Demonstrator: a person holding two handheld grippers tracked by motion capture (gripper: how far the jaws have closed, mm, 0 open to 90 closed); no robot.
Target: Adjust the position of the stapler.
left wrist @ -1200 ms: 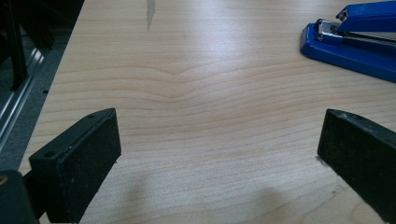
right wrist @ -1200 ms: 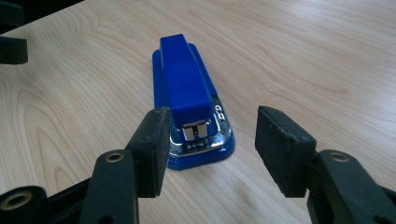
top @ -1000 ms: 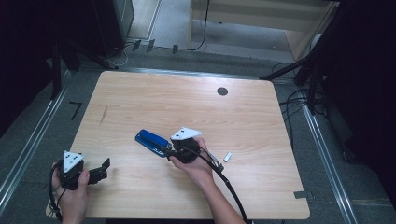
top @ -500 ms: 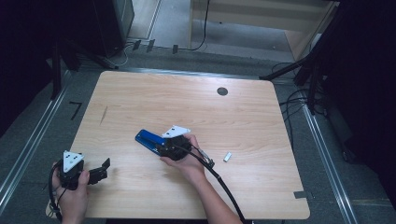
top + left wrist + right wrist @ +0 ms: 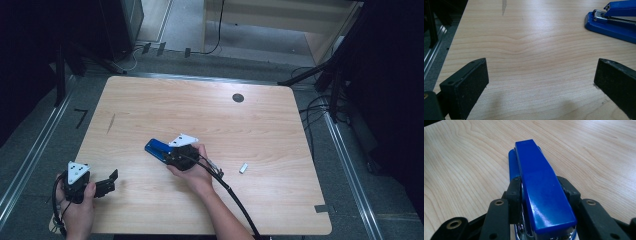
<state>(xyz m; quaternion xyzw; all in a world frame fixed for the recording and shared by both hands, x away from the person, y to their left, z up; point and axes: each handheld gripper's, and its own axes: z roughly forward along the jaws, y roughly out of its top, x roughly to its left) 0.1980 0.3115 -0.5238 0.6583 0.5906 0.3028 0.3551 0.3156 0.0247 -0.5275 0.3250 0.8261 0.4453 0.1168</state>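
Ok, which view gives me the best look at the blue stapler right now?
The right gripper view: the stapler lies close up, seen lengthwise, with the right gripper clamped on its sides. The left gripper view catches just its front end at the top right. The high view shows it small, partly under the gripper.

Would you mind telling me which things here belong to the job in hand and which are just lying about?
In the job:
- blue stapler, lying on the table
- right gripper, its jaws standing at the stapler's two sides after closing in

Lying about:
- small white piece on the wood to the right of the hand
- round dark grommet near the far edge
- left gripper, open over bare wood
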